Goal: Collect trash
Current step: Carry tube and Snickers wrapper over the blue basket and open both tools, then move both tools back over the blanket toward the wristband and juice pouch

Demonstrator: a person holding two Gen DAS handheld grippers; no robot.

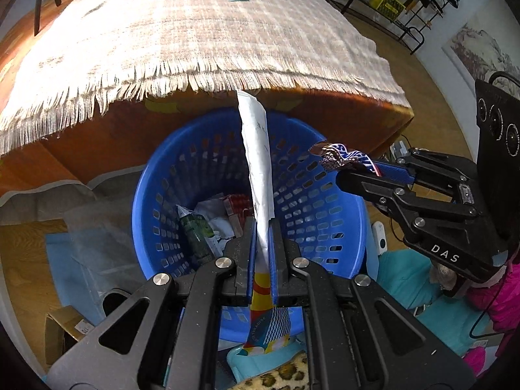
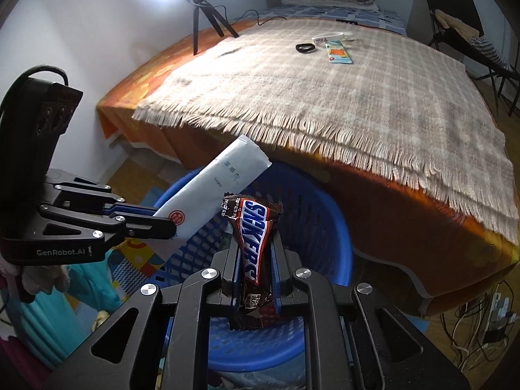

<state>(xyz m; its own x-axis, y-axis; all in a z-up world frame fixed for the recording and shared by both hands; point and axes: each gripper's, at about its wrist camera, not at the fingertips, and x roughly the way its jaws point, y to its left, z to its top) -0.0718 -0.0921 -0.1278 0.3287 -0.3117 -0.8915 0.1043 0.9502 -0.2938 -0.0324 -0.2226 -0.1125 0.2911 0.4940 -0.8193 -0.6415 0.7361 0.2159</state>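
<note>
The left gripper pinches a long white paper packet; the right gripper pinches a brown Snickers wrapper. Both hang over the blue perforated plastic basket; best to release only once centred above it.

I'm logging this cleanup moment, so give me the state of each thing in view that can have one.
Left claw: shut on the white wet-wipe packet.
White wet-wipe packet: gripped, held over the basket.
Right claw: shut on the Snickers wrapper.
Snickers wrapper: gripped, crumpled, over the basket.
Blue basket: upright beside the table, partly filled with trash.
Colourful packet: lying flat on the tablecloth.
</note>
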